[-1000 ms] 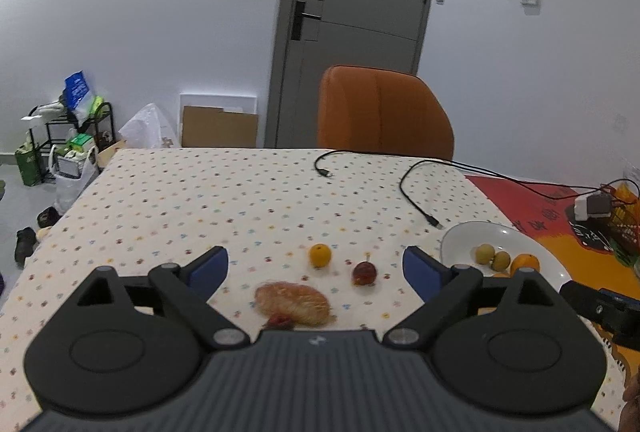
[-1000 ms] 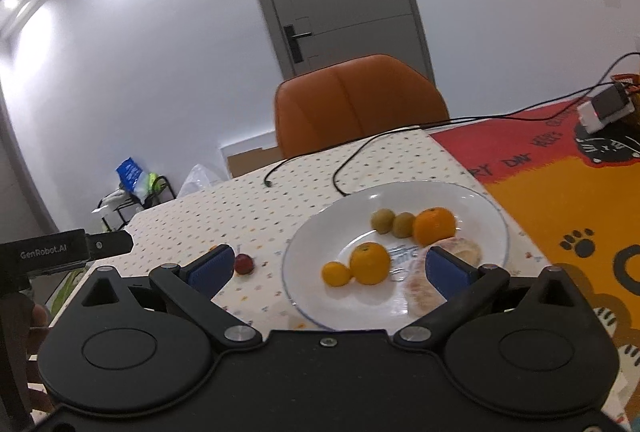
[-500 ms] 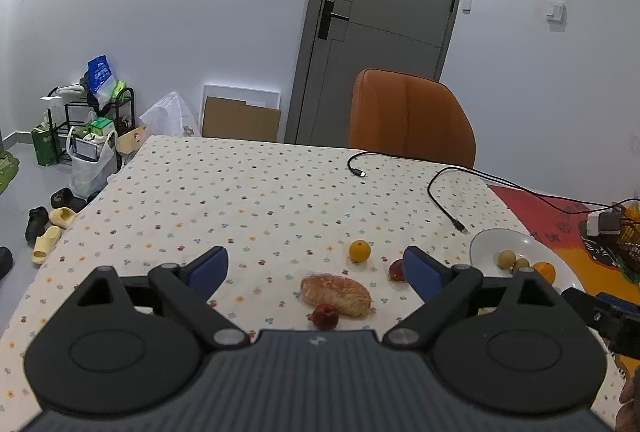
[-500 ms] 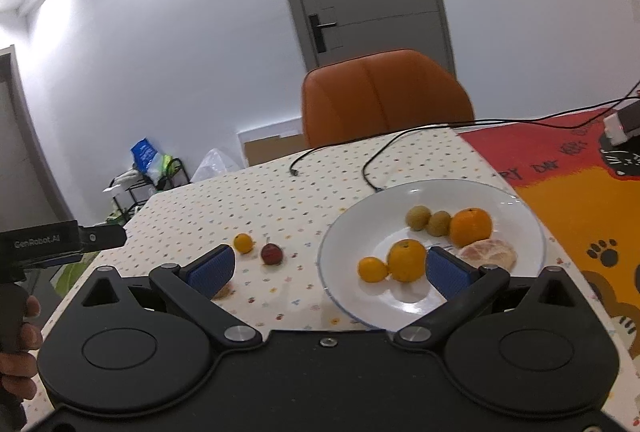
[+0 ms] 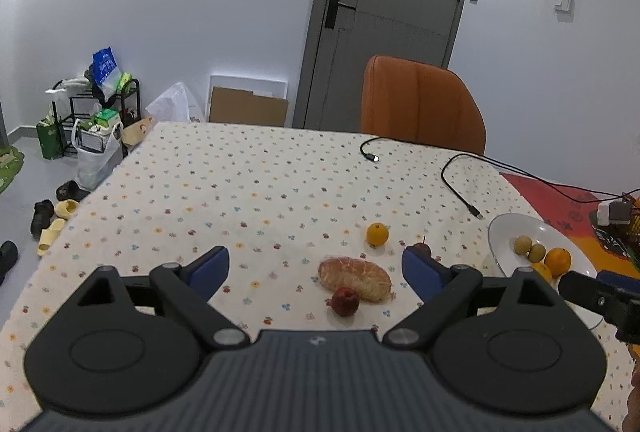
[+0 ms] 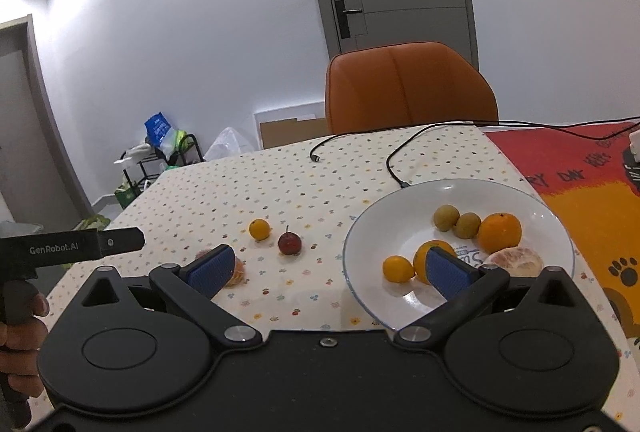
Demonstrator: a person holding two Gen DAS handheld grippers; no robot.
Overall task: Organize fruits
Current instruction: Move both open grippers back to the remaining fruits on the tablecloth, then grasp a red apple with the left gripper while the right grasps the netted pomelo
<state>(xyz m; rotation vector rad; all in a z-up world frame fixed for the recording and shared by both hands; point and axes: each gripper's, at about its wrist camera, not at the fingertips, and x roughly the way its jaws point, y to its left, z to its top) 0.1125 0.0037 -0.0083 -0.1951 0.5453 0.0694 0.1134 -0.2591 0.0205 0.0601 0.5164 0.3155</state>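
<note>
Beyond the gripper, an orange chair [image 5: 420, 104] stands behind the surface [image 5: 240, 184]; two black cables [image 5: 460, 172] lie on it.

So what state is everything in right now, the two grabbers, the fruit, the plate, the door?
left gripper: open, empty
right gripper: open, empty
plate: holding six fruits
peeled citrus: loose on the tablecloth
small orange: loose on the tablecloth
door: closed

— Where is there room on the table [image 5: 224, 192]?
— The far left side is bare cloth.
— What's in the way?
— Two black cables [image 5: 460, 176] near the plate [image 6: 532, 204], and loose fruit [image 5: 354, 278] in front.
</note>
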